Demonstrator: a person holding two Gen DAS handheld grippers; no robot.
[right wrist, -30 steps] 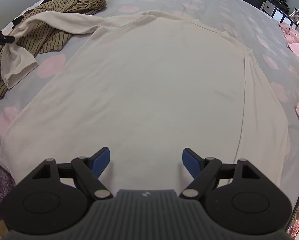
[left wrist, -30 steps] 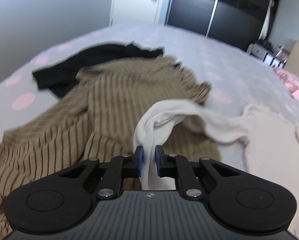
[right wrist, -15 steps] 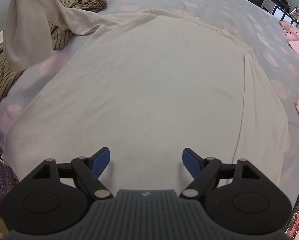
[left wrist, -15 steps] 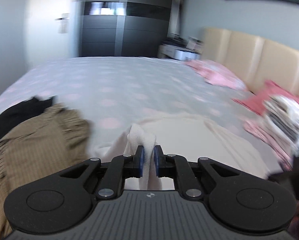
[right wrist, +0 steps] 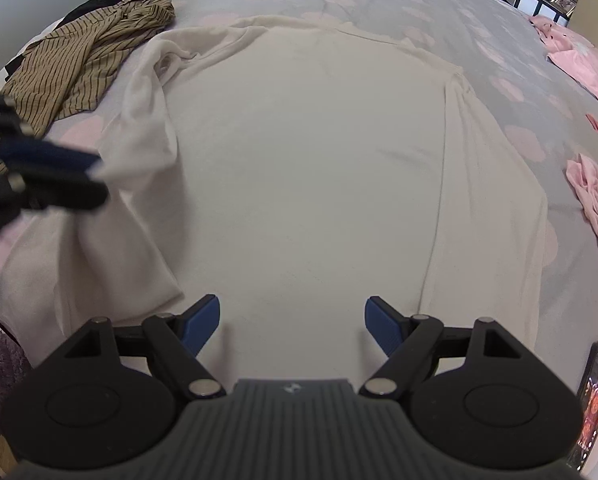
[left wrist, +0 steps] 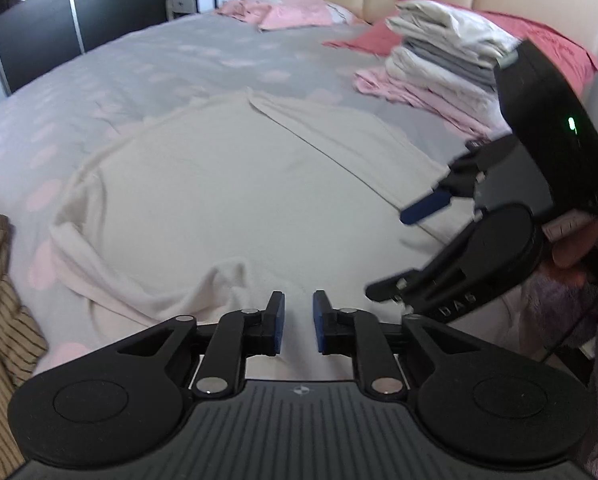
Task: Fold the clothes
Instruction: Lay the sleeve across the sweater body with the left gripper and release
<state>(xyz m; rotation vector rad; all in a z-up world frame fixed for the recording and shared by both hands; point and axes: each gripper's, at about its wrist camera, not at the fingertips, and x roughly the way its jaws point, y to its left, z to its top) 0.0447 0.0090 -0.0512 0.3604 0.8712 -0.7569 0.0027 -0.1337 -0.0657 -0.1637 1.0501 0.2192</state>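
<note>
A cream sweater [right wrist: 307, 152] lies spread flat on the grey spotted bed [left wrist: 147, 56]. Its left sleeve [right wrist: 139, 152] is folded inward and rests rumpled along the body's left side. My left gripper [left wrist: 297, 322] hovers low over that sleeve's end. Its jaws are opening and nothing is pinched between the pads; cream cloth shows below the gap. The right wrist view shows the left gripper [right wrist: 97, 178] blurred at the left edge, tips at the sleeve. My right gripper [right wrist: 292, 320] stands open above the sweater's hem, nothing in it; it appears as right gripper [left wrist: 403, 248] in the left wrist view.
A brown striped garment [right wrist: 87, 52] and a black one [right wrist: 111, 0] lie crumpled at the far left. A stack of folded clothes [left wrist: 439, 52] sits near the headboard. Pink garments [right wrist: 579, 60] lie at the right. A phone [right wrist: 597, 400] rests at the bed's near right corner.
My left gripper swung from over the striped garment across to the sweater, carrying the sleeve with it. Its jaws have parted and the sleeve now lies on the body. The right gripper barely moved.
</note>
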